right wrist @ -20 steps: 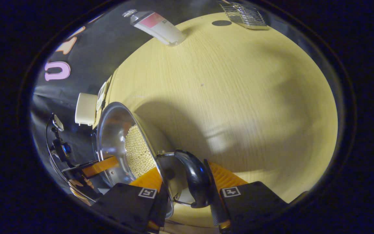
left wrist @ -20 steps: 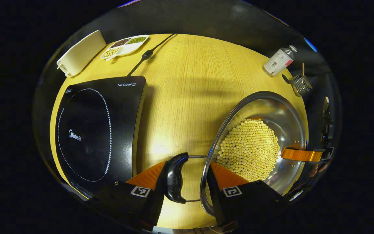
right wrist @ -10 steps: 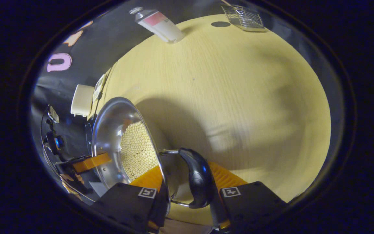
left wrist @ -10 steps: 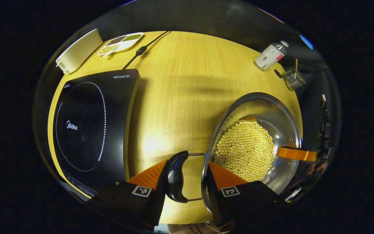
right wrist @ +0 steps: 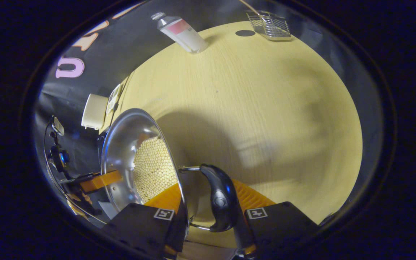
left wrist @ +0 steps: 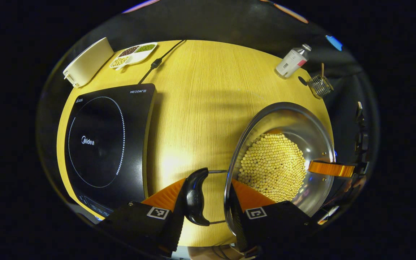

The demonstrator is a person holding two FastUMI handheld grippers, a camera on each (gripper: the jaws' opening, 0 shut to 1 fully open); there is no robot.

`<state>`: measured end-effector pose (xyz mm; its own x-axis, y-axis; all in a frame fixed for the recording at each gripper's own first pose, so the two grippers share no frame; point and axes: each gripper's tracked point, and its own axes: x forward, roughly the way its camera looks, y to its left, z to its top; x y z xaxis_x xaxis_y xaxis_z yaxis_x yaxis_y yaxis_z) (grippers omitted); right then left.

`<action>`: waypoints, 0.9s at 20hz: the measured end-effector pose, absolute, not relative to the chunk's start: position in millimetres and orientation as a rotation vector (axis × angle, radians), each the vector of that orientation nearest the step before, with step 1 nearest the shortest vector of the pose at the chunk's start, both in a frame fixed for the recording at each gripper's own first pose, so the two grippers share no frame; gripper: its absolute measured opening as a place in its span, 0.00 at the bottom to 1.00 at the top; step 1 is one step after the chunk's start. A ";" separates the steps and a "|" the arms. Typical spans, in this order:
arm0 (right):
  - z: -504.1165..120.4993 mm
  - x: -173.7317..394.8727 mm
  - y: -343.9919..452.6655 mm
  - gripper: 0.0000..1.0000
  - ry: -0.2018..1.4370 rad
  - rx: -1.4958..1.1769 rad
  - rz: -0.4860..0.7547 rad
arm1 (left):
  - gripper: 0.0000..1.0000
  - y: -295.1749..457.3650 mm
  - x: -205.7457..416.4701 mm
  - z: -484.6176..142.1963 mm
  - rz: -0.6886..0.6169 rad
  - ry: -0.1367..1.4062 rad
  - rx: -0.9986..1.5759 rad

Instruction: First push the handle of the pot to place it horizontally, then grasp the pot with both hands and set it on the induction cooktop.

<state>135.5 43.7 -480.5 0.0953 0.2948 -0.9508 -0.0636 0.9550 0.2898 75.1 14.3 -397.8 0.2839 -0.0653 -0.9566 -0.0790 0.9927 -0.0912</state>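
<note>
1. Steel rim and black handle sit between each pair of jaws: the left gripper [left wrist: 208, 202] is closed over the pot's near handle [left wrist: 194, 198] and rim, and the right gripper [right wrist: 209, 216] is clamped the same way on the opposite handle [right wrist: 220, 198].
2. The pot [left wrist: 284, 144], loaded with pale beans [left wrist: 273, 167], hangs between the two grippers and looks to be just above the counter [left wrist: 200, 108], well to the right of the cooktop [left wrist: 103, 144].
3. To do this carry well, I would keep both grips firm and at equal height so the beans stay level, travel sideways toward the ringed zone, and clear the cooktop's raised edge before lowering.
4. Centre the pot's base inside the dotted ring; release only once it rests flat.
5. Against the frames a second ago, both grips are unchanged. The pot looks slightly higher, its rim showing more fully in the right gripper view, and the bottle [left wrist: 291, 62] and wire basket [left wrist: 319, 86] have shifted in the left gripper view.
6. The white box [left wrist: 85, 61] and bean dish [left wrist: 133, 55] lie beyond the cooktop, out of the path.
</note>
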 end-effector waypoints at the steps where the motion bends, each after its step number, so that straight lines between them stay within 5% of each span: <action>1: -478.5 133.8 44.1 0.53 1.451 0.191 0.268 | 0.62 14.9 72.6 -395.9 0.009 1.284 -0.129; 18: -432.6 71.7 69.3 0.53 1.403 0.185 0.310 | 0.62 46.8 16.2 -340.3 -0.021 1.245 -0.125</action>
<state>71.7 69.3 -432.6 0.1361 0.3214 -0.9371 -0.1038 0.9453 0.3092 16.2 46.8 -340.3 0.3206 -0.0840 -0.9435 -0.0525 0.9930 -0.1062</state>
